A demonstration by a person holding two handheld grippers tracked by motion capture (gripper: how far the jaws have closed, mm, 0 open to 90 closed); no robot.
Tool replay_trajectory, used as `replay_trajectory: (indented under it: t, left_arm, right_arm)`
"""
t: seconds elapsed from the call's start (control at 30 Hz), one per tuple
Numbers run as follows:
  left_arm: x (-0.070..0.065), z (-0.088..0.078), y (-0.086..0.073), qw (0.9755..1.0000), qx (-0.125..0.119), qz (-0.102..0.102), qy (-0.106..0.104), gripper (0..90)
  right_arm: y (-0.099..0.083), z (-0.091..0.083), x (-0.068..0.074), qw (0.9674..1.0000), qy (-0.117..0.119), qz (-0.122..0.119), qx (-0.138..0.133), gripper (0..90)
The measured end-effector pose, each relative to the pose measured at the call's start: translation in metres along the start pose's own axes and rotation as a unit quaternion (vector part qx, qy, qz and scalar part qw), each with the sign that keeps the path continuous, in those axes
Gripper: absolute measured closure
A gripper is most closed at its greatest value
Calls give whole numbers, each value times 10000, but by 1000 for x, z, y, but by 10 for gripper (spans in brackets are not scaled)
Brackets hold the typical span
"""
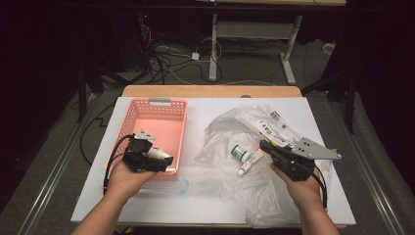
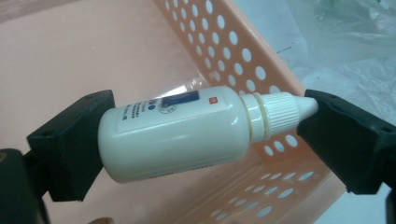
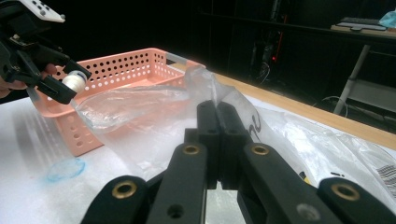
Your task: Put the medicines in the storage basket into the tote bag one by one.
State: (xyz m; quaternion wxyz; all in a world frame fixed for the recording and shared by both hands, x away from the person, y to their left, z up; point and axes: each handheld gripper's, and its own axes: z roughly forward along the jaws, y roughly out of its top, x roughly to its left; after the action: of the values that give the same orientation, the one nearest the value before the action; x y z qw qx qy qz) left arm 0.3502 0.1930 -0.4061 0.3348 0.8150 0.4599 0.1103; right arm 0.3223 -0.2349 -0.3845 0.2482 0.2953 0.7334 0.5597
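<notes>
Nearest the camera, low in the high view: two forearms. Lower left, left gripper [image 1: 159,157] clamped end to end on a white dropper bottle [image 2: 187,130], base on one jaw and cap tip on the other, over the near right corner of the pink perforated basket [image 1: 147,105]. Centre: white tabletop [image 1: 205,205], a small blue mark. Right: right gripper [image 1: 264,145], jaws fully together, pinching the clear plastic bag [image 1: 230,128]. Upper frame: dark room, floor cables, desk legs.
</notes>
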Motion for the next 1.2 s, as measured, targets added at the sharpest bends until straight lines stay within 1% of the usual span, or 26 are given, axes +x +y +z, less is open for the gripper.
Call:
replay_trajectory:
  t: [0.1, 0.17, 0.23, 0.3, 0.37, 0.43, 0.47, 0.53, 0.57, 0.6, 0.67, 0.7, 0.8, 0.87, 0.9, 1.0, 1.07, 1.1, 1.13, 1.17, 1.2]
  left_arm:
    - [-2, 2, -4, 9999, -123, 37, 7, 59]
    - [-3, 2, -7, 9998, -210, 6, -34, 59]
    - [-5, 1, -9, 9994, -321, 45, -79, 59]
    - [-11, -2, -9, 9989, -435, 87, -145, 59]
    - [-16, -4, -8, 9982, -511, 150, -276, 59]
    - [-24, -7, -7, 9973, -608, 227, -354, 59]
    - [-30, -9, -6, 9966, -638, 315, -406, 59]
    - [-40, -12, -4, 9956, -695, 449, -440, 59]
    - [-45, -13, -3, 9948, -736, 514, -479, 59]
    - [-50, -14, -1, 9936, -778, 576, -589, 59]
    - [-59, -15, 2, 9919, -790, 638, -768, 59]
    - [-63, -15, 3, 9913, -787, 665, -817, 59]
    - [-82, -15, 7, 9880, -824, 903, -939, 59]
    - [-92, -14, 8, 9861, -814, 989, -1058, 59]
    - [-98, -11, 9, 9848, -801, 1046, -1129, 59]
    - [-109, -3, 12, 9834, -745, 1133, -1208, 59]
    - [-116, 4, 13, 9821, -684, 1178, -1298, 59]
    - [-121, 7, 14, 9810, -652, 1220, -1363, 59]
    - [-125, 10, 15, 9803, -661, 1216, -1412, 59]
    - [-130, 13, 16, 9789, -652, 1262, -1468, 59]
    - [-136, 16, 16, 9775, -616, 1351, -1501, 59]
  right_arm:
    - [0, 0, 0, 10000, 1, -9, 0, 900]
    - [-1, 0, 0, 10000, 0, 10, 24, 900]
    - [-1, 1, 0, 10000, 12, 2, 39, 900]
    - [-1, 1, 1, 10000, 3, -5, 43, 900]
    - [-1, 2, 1, 10000, 9, -5, 41, 900]
    - [-1, 2, 1, 10000, 3, 12, 29, 900]
    - [0, 2, 1, 10000, 4, 10, 28, 900]
    - [0, 3, 1, 10000, 12, -3, 30, 900]
    - [0, 3, 2, 10000, 10, 3, 33, 900]
    - [0, 3, 1, 10000, 12, -10, 31, 900]
    - [0, 3, 1, 10000, 8, 12, 32, 900]
    - [0, 3, 1, 10000, 5, 31, 30, 900]
    - [0, 2, -1, 10000, 3, 24, 14, 900]
    - [0, 1, -1, 10000, -13, 47, -19, 900]
    - [0, 1, -2, 10000, -14, 46, -22, 900]
    - [1, 0, -2, 10000, -36, 33, -18, 900]
    - [1, 0, -1, 10000, -31, 24, -33, 900]
    - [2, -1, -1, 10000, -37, 25, -25, 900]
    - [2, -1, -1, 10000, -44, 34, -27, 900]
    - [2, -1, -1, 10000, -45, 35, -24, 900]
    - [2, -1, -1, 10000, -51, 21, -49, 900]
